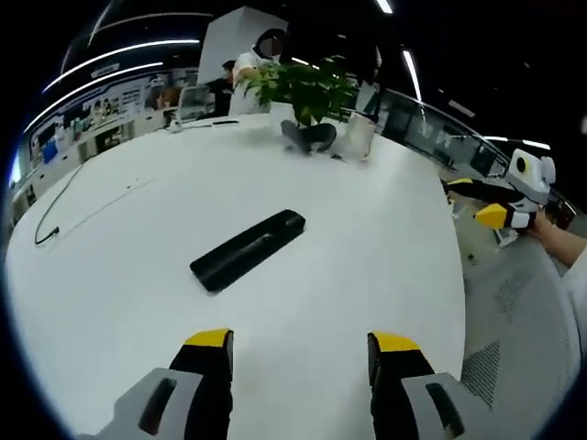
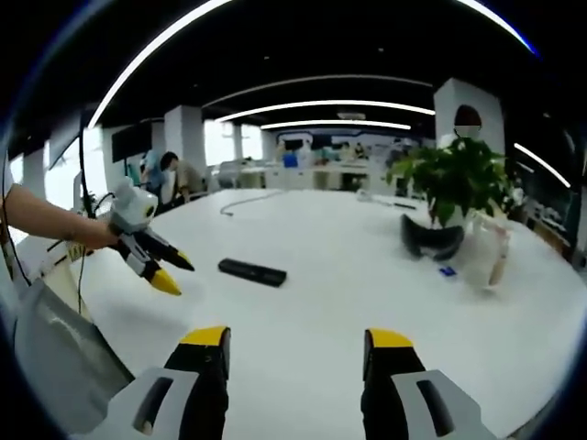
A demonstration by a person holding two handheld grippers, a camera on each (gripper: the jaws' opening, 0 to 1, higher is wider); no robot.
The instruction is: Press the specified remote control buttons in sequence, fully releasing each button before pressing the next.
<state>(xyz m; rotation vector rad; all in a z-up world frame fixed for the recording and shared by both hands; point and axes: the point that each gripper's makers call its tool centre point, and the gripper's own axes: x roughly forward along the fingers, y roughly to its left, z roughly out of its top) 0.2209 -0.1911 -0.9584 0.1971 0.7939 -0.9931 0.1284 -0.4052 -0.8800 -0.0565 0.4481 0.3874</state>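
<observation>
Left gripper (image 1: 300,353): jaws spread wide, holding nothing, yellow tips hovering over the white table (image 1: 367,247). Right gripper (image 2: 296,353): same, jaws parted and empty, above the table near its edge. Remote control (image 1: 248,249) lies flat on the table, straight ahead of the left gripper and slightly left of its centreline, long axis diagonal, well clear of both jaws. In the right gripper view it sits ahead and left of the jaws, just beyond the tips of the other gripper, apart from them. Past the remote, across the table from the left gripper: a dark bowl-shaped object (image 1: 308,137), a potted plant (image 1: 303,87) behind it, a white bag-like item (image 1: 358,136) beside it on the right. A thin cable (image 1: 55,206) runs along the far left of the table. People sit at desks beyond the table.
</observation>
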